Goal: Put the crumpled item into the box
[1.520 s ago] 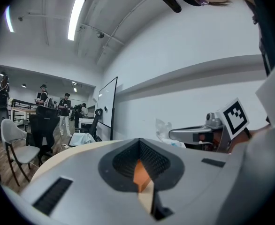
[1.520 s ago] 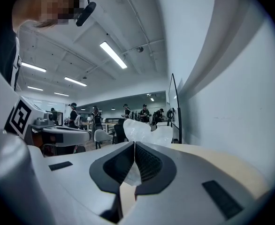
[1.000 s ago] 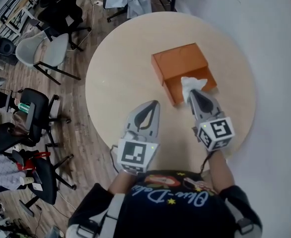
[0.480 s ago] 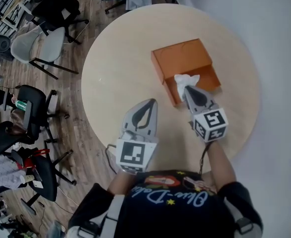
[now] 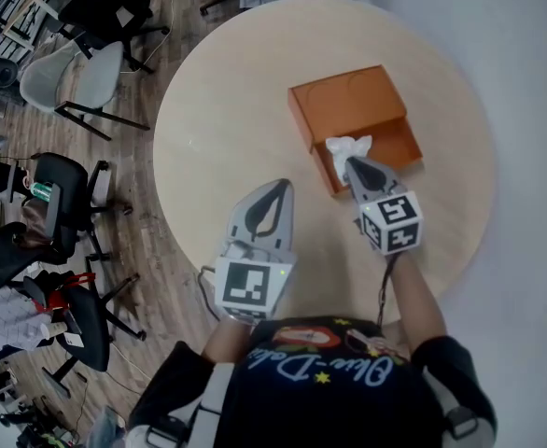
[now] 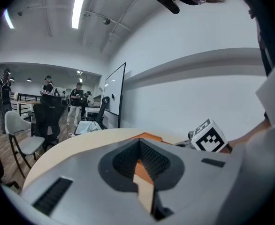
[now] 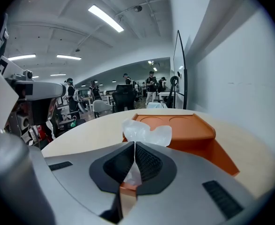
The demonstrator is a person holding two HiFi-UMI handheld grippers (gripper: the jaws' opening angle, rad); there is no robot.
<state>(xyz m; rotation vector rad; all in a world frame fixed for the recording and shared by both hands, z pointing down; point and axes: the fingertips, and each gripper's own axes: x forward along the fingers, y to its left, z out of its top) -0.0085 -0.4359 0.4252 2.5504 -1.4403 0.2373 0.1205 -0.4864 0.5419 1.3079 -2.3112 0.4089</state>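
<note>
Trouble is most likely at the release. The right gripper (image 5: 352, 164) has its jaws pinched shut on the crumpled item (image 5: 346, 146), a white wad that puffs out beyond the tips. In the head view it sits just right of the frame's centre, over the near-left end of the box's open part. The box (image 5: 348, 101) is orange; its upper half looks covered by a flat lid, so only the lower strip seems able to take anything.

In the right gripper view the wad (image 7: 147, 132) stands in front of the box's near edge (image 7: 175, 125), and I cannot tell whether it is fully past that wall. If the jaws open now, the light wad could land on the rim and roll onto the counter (image 5: 227, 110). It may also cling to the ribbed jaw faces and lift out again when the gripper backs off. Pushing lower could knock the box, which looks light and unheld, and slide it toward the counter's edge at right.

The left gripper (image 5: 279, 187), lower centre of the frame, has its jaws closed on nothing and is well apart from the box, so it offers no bracing.
</note>
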